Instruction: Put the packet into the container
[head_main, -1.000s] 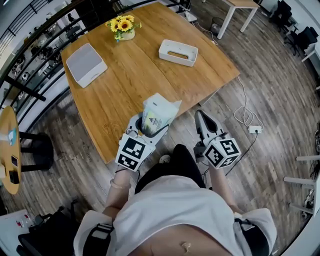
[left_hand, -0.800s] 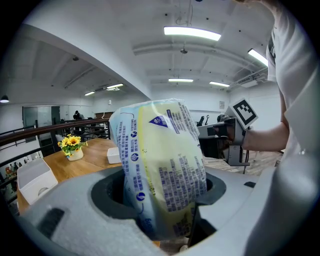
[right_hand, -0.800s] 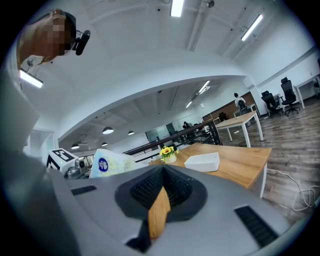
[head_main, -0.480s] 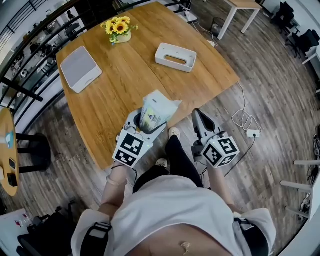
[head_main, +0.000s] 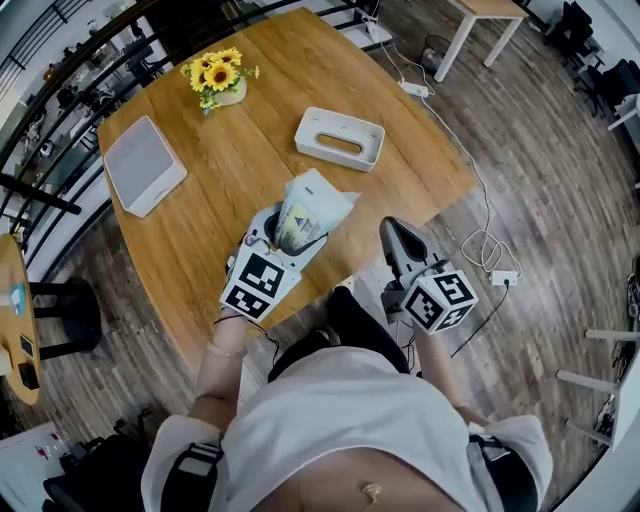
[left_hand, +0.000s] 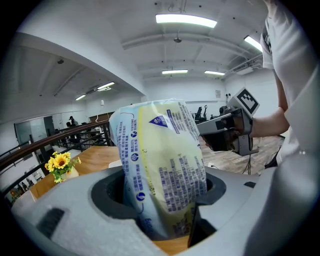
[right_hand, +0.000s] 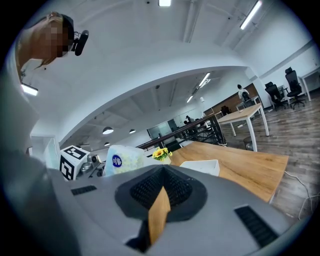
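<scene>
Gripping the packet (head_main: 305, 205) upright by its lower end, L gripper (head_main: 283, 228) hangs over the table's (head_main: 250, 150) near edge, w/ R gripper (head_main: 392, 232) alongside, jaws pinched together & empty, off the table; white container (head_main: 339, 138) lies well beyond, sunflowers (head_main: 215, 75) farthest.

The packet (left_hand: 160, 165) is hiding its lower end between the jaws of the left hand-held gripper (left_hand: 167, 227). I'm finding its print too small to read, and the counter (left_hand: 95, 155) is lying mostly hidden behind it.
</scene>
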